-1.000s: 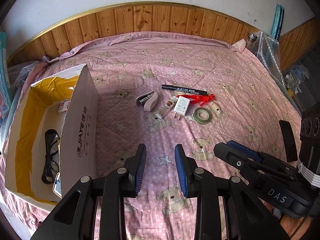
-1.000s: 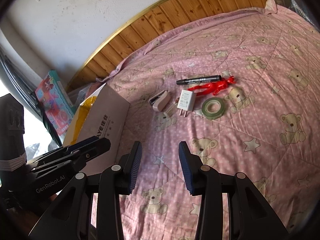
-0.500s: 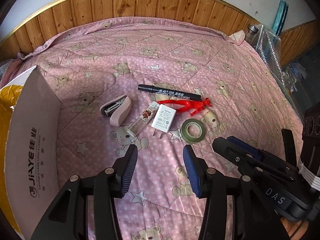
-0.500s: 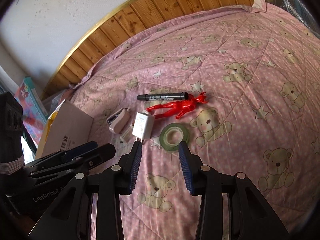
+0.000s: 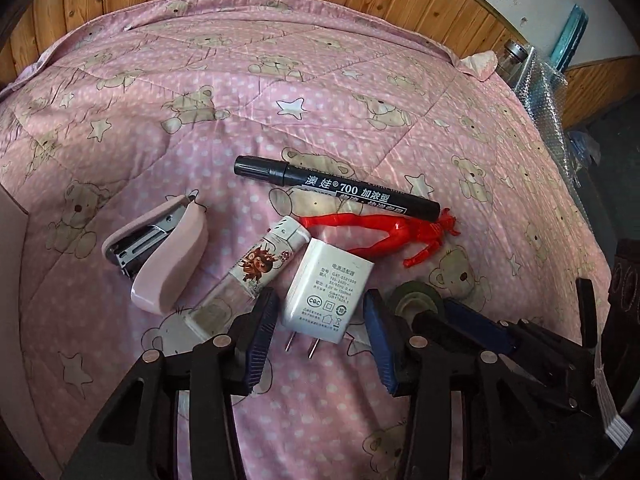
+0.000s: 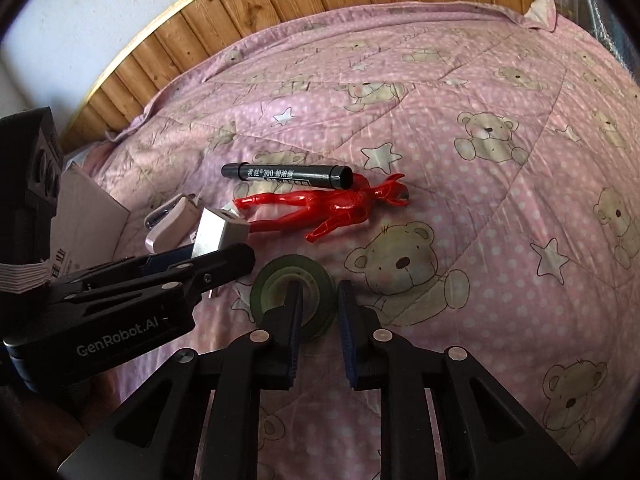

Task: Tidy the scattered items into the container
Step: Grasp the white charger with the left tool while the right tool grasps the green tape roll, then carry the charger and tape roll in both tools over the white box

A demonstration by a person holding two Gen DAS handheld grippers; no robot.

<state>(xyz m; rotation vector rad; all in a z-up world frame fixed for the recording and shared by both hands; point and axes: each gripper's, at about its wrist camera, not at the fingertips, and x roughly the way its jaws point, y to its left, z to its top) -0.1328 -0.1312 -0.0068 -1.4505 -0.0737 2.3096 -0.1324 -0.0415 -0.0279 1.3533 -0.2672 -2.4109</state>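
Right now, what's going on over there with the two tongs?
Both are open and low over the pink quilt. The left tongs straddle the white charger. The right tongs straddle one side of the green tape roll, one finger in its hole. Nothing is gripped yet. The stapler, lighter, marker and red figure lie untouched.

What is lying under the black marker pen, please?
Under the black marker pen lies the pink bear-print quilt. Its right end crosses over the red toy figure near the head. Whatever is directly beneath the barrel is covered.
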